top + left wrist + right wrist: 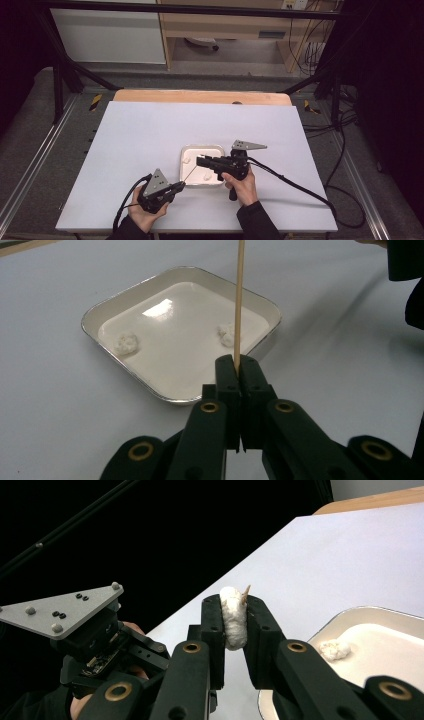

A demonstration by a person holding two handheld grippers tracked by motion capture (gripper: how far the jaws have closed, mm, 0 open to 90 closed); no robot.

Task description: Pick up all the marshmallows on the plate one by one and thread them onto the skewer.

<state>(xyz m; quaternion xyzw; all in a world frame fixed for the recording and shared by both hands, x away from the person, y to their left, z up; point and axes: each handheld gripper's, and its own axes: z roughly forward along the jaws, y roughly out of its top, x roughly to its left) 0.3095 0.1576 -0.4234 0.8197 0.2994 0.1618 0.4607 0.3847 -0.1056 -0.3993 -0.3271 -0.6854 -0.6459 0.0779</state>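
White lumpy piece (pixel 233 617), skewer (pixel 239 300) tip apparently poking through.

Two black handheld grippers, the left gripper (pixel 178 187) at lower centre-left of the high view and the right gripper (pixel 199 161) at centre, each carry a grey three-cornered plate studded with small dark screws. Black cables trail from both, the right one snaking toward the lower right of the frame. Brass-coloured rings mark the pivots of the black jaws at the bottom of both gripper views. The person wears dark sleeves, seen at the bottom edge.
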